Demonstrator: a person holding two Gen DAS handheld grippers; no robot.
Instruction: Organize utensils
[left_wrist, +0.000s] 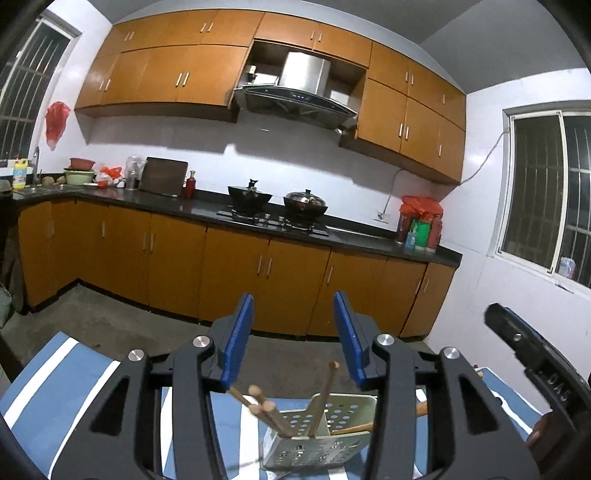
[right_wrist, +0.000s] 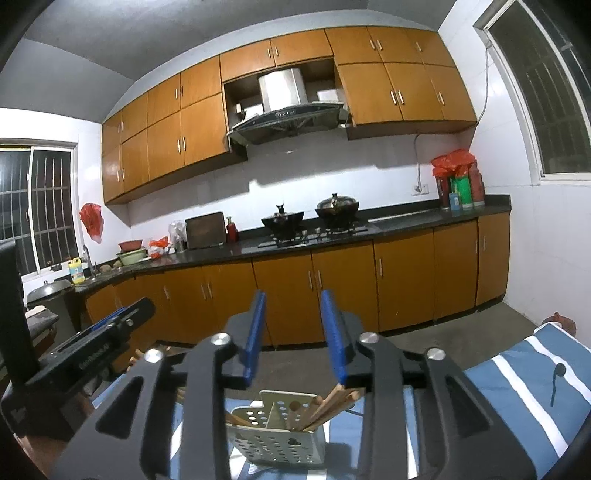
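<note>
A pale perforated utensil holder stands on a blue and white striped cloth. Several wooden chopsticks stick up out of it. My left gripper is open and empty, raised above and behind the holder. In the right wrist view the same holder with chopsticks sits below my right gripper, which is open and empty. A dark spoon lies on the cloth to the right. The other gripper shows at each view's edge.
A kitchen lies ahead: a black counter with two pots on a hob, orange cabinets above and below, and a range hood. Bottles in a red bag stand at the counter's right end. Grey floor lies between.
</note>
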